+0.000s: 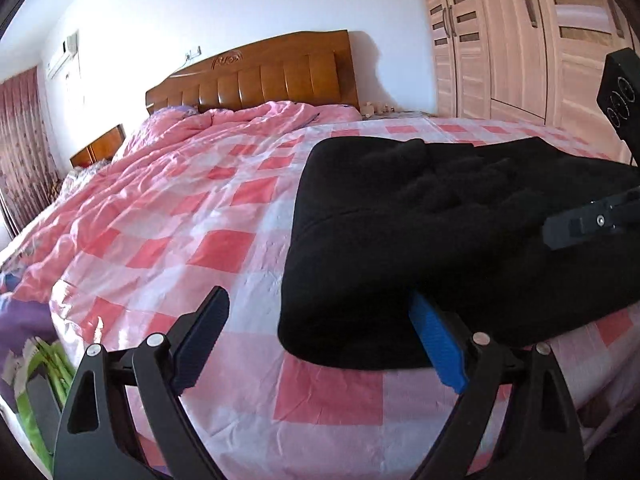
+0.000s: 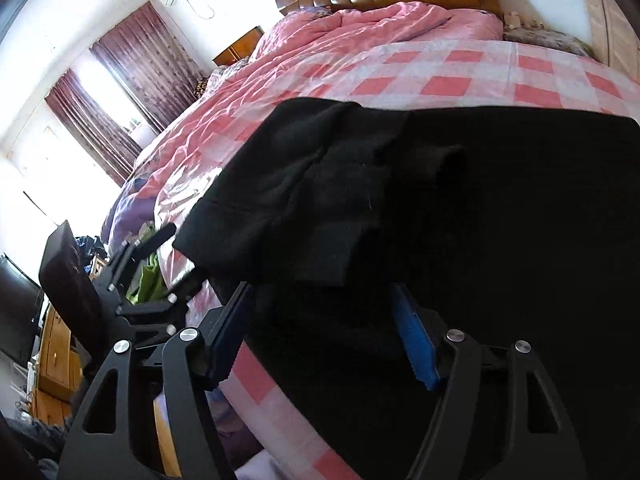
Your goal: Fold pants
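The black pants (image 1: 420, 232) lie in a folded heap on the pink checked bed sheet (image 1: 208, 216), near the bed's front edge. My left gripper (image 1: 320, 332) is open at the heap's near left corner; its right blue pad (image 1: 438, 344) has its tip under the cloth edge, its left pad lies on the sheet. In the right wrist view the pants (image 2: 460, 208) fill the middle and right. My right gripper (image 2: 320, 328) is open with black cloth between its jaws. The right gripper also shows in the left wrist view (image 1: 592, 224), and the left one in the right wrist view (image 2: 152, 276).
A rumpled pink quilt (image 1: 192, 136) lies by the wooden headboard (image 1: 260, 76). A wardrobe (image 1: 520, 40) stands on the right. Curtains (image 2: 120, 104) and a window are on the left. Purple and green bedding (image 1: 28, 344) hangs at the bed's left edge.
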